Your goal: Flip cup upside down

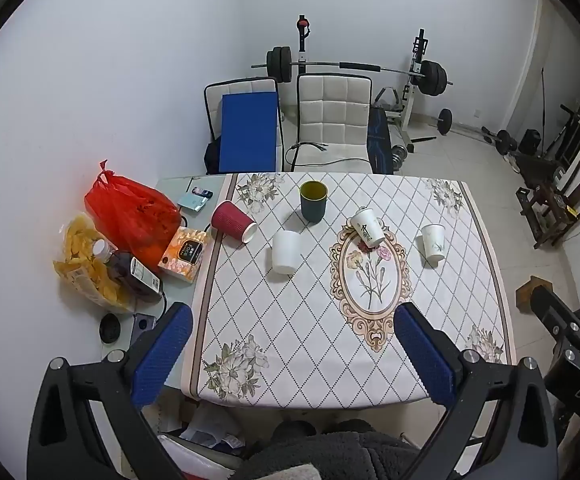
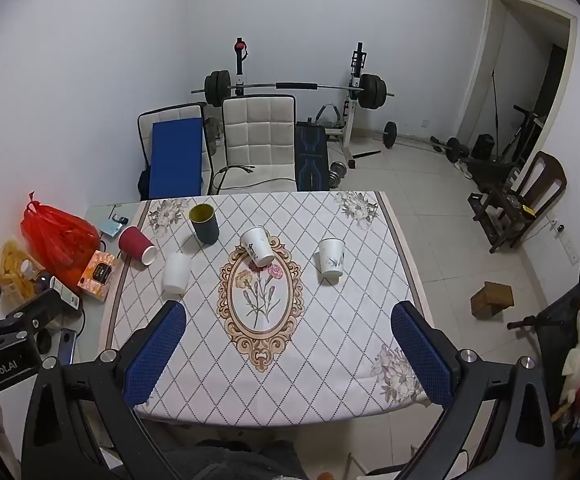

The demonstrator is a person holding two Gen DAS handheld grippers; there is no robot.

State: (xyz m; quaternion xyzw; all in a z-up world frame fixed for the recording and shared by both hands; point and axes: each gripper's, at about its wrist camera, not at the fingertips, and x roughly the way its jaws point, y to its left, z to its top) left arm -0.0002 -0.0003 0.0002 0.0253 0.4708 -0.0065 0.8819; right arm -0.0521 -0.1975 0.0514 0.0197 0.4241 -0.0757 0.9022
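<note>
A table (image 1: 486,248) covered by a diamond-patterned floral cloth (image 1: 302,320) fills the centre of the frame. On the cloth: a dark green cup (image 1: 313,201) upright at top, a red ribbed cup (image 1: 233,222) on its side at upper left, a plain white cup (image 1: 286,251) beside it, a printed white cup (image 1: 367,226) tilted on the oval medallion, another white cup (image 1: 434,242) upright at right. Left of the cloth, a red bag (image 1: 130,212), chips (image 1: 86,264), a bottle (image 1: 130,270) and an orange box (image 1: 186,254) crowd the bare tabletop.
</note>
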